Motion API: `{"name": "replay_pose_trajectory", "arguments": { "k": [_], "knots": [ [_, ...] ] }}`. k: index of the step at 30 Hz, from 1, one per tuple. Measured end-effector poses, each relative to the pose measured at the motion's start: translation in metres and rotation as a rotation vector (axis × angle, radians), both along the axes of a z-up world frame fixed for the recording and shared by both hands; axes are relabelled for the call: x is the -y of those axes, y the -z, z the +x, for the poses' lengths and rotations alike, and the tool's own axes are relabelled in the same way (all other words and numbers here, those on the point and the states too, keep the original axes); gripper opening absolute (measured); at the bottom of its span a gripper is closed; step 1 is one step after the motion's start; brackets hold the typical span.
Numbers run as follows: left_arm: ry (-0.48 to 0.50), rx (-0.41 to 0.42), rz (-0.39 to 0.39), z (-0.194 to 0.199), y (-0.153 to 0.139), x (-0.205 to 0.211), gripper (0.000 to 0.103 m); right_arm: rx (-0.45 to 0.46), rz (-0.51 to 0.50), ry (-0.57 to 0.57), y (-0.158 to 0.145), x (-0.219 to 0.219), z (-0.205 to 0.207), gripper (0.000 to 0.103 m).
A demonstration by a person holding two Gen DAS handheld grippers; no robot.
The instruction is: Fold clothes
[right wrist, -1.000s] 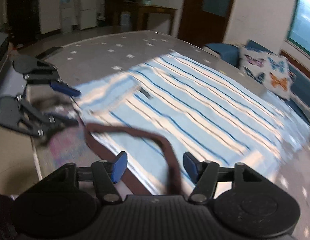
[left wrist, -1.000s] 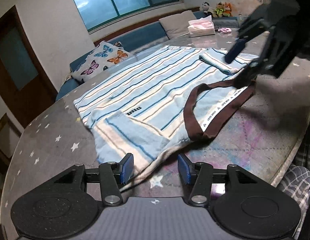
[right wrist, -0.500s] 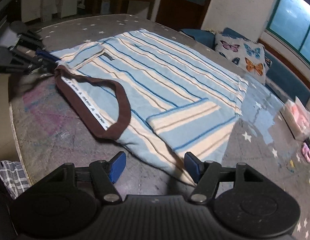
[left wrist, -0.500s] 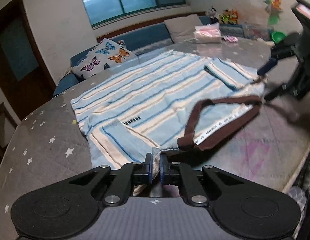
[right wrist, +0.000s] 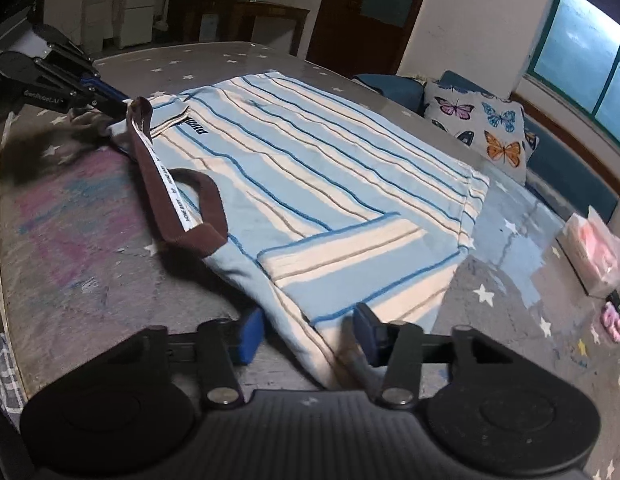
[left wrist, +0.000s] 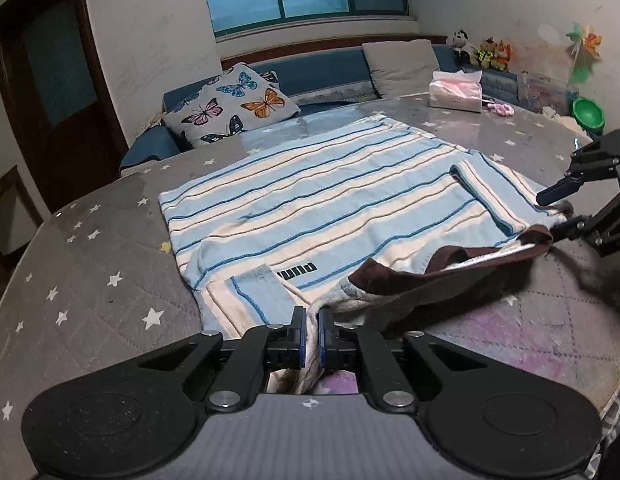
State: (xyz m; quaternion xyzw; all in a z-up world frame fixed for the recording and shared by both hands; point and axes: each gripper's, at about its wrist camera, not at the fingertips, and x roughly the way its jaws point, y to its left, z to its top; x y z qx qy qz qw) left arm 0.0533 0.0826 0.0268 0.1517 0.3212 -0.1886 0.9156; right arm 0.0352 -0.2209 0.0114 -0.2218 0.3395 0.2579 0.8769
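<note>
A light blue and cream striped shirt (left wrist: 330, 200) with a brown collar (left wrist: 450, 268) lies flat on the grey star-patterned table (left wrist: 90, 272), both sleeves folded in. My left gripper (left wrist: 309, 338) is shut on the shirt's shoulder by the collar and lifts it slightly. It also shows in the right wrist view (right wrist: 106, 94). My right gripper (right wrist: 306, 330) is open, its fingers on either side of the shirt's (right wrist: 310, 184) other shoulder edge. It shows at the right of the left wrist view (left wrist: 562, 208).
A tissue box (left wrist: 456, 94) and a pink hair tie (left wrist: 502, 109) lie at the table's far side. A green bowl (left wrist: 588, 114) and clutter sit far right. A butterfly cushion (left wrist: 230, 110) rests on the blue sofa behind. The table edge (right wrist: 2, 320) runs close by.
My left gripper has closed on the shirt's shoulder and raised it a little. My right gripper has swung from the collar to the other shoulder edge and now straddles it, still open.
</note>
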Motion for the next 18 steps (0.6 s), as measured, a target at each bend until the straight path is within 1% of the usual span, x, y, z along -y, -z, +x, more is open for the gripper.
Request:
{"name": "replay_pose_trajectory", "arguments": {
  "k": [2, 4, 6, 9, 12, 14, 15, 18],
  "knots": [
    [0.003, -0.005, 0.007, -0.003, 0.002, 0.0, 0.007, -0.001, 0.001, -0.008, 0.0, 0.0, 0.0, 0.026],
    [0.009, -0.007, 0.017, -0.008, 0.004, 0.0, 0.009, -0.001, 0.0, -0.018, 0.001, 0.0, -0.001, 0.02],
    [0.013, -0.009, 0.024, -0.014, 0.007, -0.001, 0.01, -0.001, 0.005, -0.013, 0.0, 0.0, 0.0, 0.012],
    [0.024, 0.001, 0.048, -0.025, 0.011, 0.0, 0.012, -0.003, 0.033, 0.014, -0.003, 0.003, 0.004, 0.009],
    [0.036, 0.011, 0.073, -0.034, 0.015, 0.003, 0.019, 0.003, 0.046, 0.026, -0.005, 0.004, 0.005, 0.008],
    [0.046, 0.017, 0.093, -0.04, 0.019, 0.005, 0.034, 0.01, 0.051, 0.031, -0.008, 0.004, 0.005, 0.008],
    [0.05, 0.021, 0.104, -0.042, 0.021, 0.005, 0.035, 0.013, 0.054, 0.035, -0.009, 0.004, 0.006, 0.008],
    [0.065, 0.028, 0.139, -0.048, 0.027, 0.006, 0.036, 0.025, 0.064, 0.047, -0.013, 0.005, 0.007, 0.007]
  ]
}}
